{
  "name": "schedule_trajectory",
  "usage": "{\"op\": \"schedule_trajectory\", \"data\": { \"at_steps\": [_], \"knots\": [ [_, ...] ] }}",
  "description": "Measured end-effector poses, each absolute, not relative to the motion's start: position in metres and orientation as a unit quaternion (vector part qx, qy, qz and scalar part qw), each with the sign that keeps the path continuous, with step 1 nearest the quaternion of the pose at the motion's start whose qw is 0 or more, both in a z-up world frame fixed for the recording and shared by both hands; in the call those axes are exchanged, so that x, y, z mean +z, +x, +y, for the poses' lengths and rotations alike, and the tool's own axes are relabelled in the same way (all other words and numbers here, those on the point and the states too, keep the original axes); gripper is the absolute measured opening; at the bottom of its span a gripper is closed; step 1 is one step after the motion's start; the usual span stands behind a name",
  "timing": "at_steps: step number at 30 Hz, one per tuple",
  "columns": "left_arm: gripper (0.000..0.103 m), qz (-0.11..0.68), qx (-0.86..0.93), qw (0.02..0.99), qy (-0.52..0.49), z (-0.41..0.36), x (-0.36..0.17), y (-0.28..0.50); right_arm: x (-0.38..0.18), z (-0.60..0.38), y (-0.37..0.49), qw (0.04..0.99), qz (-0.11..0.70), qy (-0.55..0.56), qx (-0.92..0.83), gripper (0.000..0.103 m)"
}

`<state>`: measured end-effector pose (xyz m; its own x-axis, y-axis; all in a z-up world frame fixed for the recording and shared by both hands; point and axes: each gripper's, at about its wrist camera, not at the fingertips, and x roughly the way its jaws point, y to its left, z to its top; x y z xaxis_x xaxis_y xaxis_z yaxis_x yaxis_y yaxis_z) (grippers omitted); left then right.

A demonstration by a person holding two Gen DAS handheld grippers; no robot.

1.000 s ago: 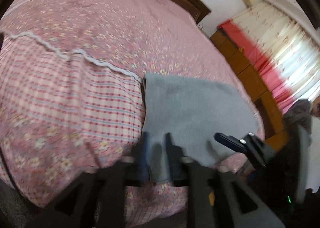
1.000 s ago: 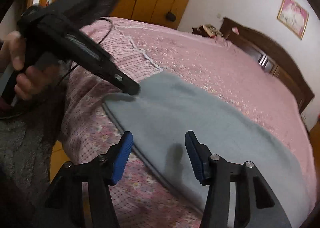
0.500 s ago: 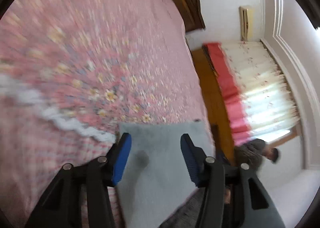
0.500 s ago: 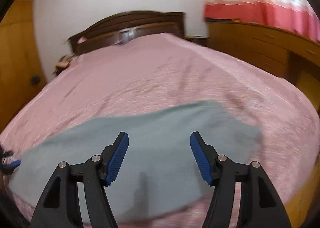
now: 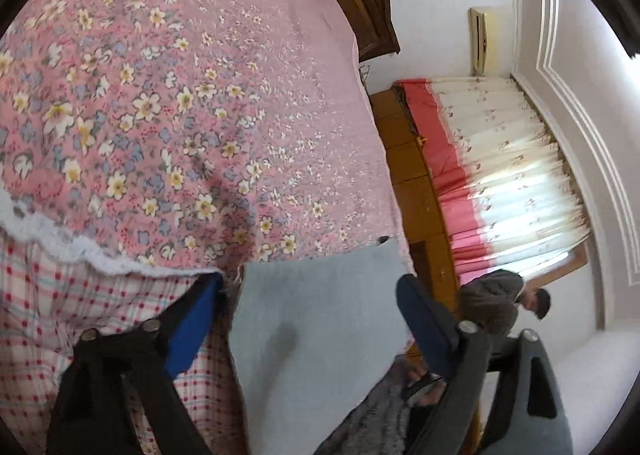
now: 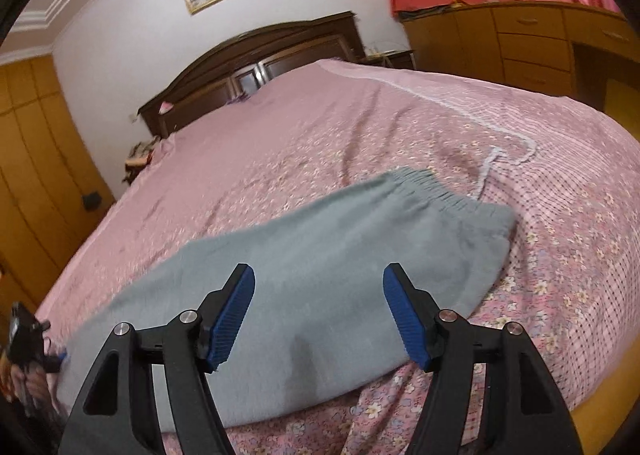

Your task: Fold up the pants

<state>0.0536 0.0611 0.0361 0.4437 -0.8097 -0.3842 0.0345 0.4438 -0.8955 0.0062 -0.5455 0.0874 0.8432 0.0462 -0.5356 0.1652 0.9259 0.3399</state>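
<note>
Grey pants (image 6: 320,231) lie flat along the near edge of a pink floral bedspread (image 6: 304,127), with the elastic waistband (image 6: 432,183) at the right. My right gripper (image 6: 319,271) hovers over the middle of the pants; its jaws are opening and the blue pads press on nothing. In the left wrist view the leg end of the pants (image 5: 316,335) lies between the wide blue pads of my left gripper (image 5: 308,295), whose jaws are opening and clear of the cloth. The left gripper (image 6: 24,335) also shows small at the left edge of the right wrist view.
A dark wooden headboard (image 6: 256,51) stands at the far end of the bed. Orange wardrobes (image 6: 36,159) line the left side and a wooden dresser (image 6: 520,43) the right, under red and white curtains (image 5: 500,159). A person in grey (image 5: 496,303) bends near the window.
My left gripper has let go of the pants' edge, opened wide and rolled. My right gripper has swung from the leg end toward the waistband and opened a little.
</note>
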Motion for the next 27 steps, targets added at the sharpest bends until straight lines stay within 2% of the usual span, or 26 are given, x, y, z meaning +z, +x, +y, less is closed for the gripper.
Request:
{"op": "schedule_trajectory", "data": {
  "at_steps": [1, 2, 5, 6, 8, 9, 10, 12, 17, 20, 22, 27],
  "knots": [
    [0.072, 0.438, -0.287, 0.724, -0.449, 0.063, 0.036, 0.05, 0.087, -0.547, 0.005, 0.94, 0.276, 0.197, -0.032, 0.068],
    [0.068, 0.434, -0.281, 0.721, -0.462, 0.07, 0.033, 0.044, 0.086, -0.552, 0.004, 0.938, 0.274, 0.209, -0.032, 0.068],
    [0.065, 0.396, -0.288, 0.687, -0.537, 0.072, 0.023, 0.03, 0.082, -0.566, 0.0, 0.929, 0.268, 0.251, -0.04, 0.068],
    [0.065, 0.393, -0.285, 0.684, -0.545, 0.071, 0.021, 0.028, 0.079, -0.571, 0.0, 0.927, 0.266, 0.261, -0.041, 0.068],
    [0.059, 0.399, -0.277, 0.694, -0.532, 0.073, 0.019, 0.033, 0.08, -0.574, -0.004, 0.927, 0.257, 0.271, -0.04, 0.068],
    [0.047, 0.403, -0.272, 0.695, -0.53, 0.074, 0.018, 0.035, 0.081, -0.575, -0.006, 0.928, 0.251, 0.273, -0.037, 0.068],
    [0.028, 0.406, -0.268, 0.693, -0.532, 0.073, 0.017, 0.039, 0.083, -0.576, -0.008, 0.929, 0.247, 0.275, -0.035, 0.068],
    [0.005, 0.426, -0.248, 0.69, -0.53, 0.077, 0.009, 0.049, 0.087, -0.583, -0.011, 0.929, 0.237, 0.282, -0.045, 0.068],
    [0.005, 0.412, -0.233, 0.703, -0.53, 0.076, 0.012, 0.051, 0.106, -0.644, -0.013, 0.915, 0.195, 0.326, -0.132, 0.068],
    [0.005, 0.413, -0.217, 0.723, -0.509, 0.069, 0.013, 0.047, 0.115, -0.682, 0.031, 0.911, 0.249, 0.323, -0.065, 0.068],
    [0.005, 0.415, -0.212, 0.726, -0.505, 0.066, 0.012, 0.043, 0.112, -0.695, 0.077, 0.899, 0.323, 0.296, -0.017, 0.068],
    [0.005, 0.422, -0.196, 0.739, -0.487, 0.063, 0.012, 0.031, 0.073, -0.693, 0.159, 0.851, 0.479, 0.212, 0.035, 0.068]
  ]
}}
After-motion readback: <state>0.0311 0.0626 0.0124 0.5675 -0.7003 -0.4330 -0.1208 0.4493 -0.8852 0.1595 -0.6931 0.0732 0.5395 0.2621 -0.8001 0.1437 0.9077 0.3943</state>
